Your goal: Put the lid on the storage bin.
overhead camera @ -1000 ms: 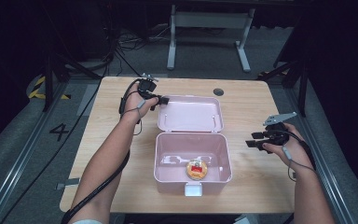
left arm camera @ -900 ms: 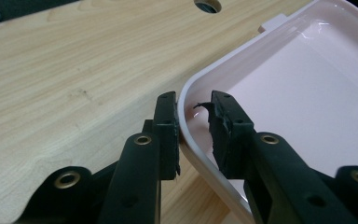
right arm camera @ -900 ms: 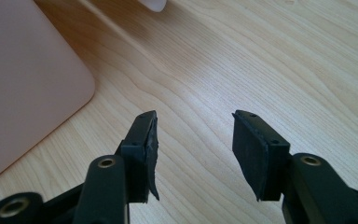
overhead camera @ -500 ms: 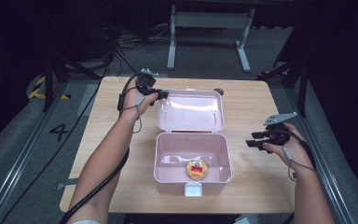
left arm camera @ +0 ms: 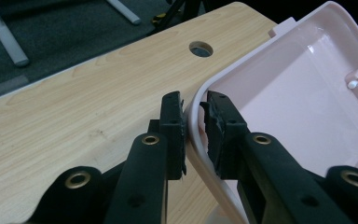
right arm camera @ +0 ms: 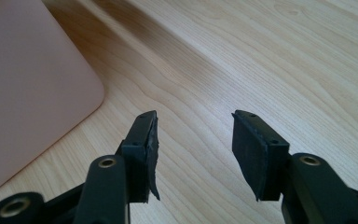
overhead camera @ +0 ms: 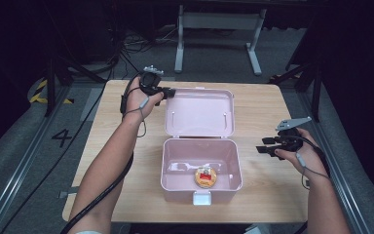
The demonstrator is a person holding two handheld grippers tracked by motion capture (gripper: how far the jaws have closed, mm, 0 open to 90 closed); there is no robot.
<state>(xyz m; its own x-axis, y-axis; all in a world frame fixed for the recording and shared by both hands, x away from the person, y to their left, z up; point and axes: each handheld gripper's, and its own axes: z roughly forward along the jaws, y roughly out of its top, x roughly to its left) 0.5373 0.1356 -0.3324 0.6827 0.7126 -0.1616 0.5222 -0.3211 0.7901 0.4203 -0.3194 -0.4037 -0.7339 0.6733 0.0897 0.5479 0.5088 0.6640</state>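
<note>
Pink box open at mid-table, near the front edge. Lid hinged back behind it, far edge raised off the wood.

Left gripper: clenched on the lid's rim at the far left corner. Jaws just now closing down, rim between them, pads pressing on inner and outer face, seen close in the left gripper view. Bite shallow, on the rim's curve only.

Right gripper: released, nothing between the jaws, held over bare wood to the right of the box, near but not touching.

Round snack with a red label on the box floor, toward the front wall, well below the rim. White latch on the front wall.

Step in hand, by the look of it: swinging the lid over to close.

- Follow the hinge's arc; no straight pull toward the front, or the box slides.
- Keep the grip square on the rim; likely to slip off the curve if twisted.
- Bring the free gripper against the right wall to steady the box.
- Lower slowly at the end; let go before the jaw inside gets trapped between lid and box.
</note>
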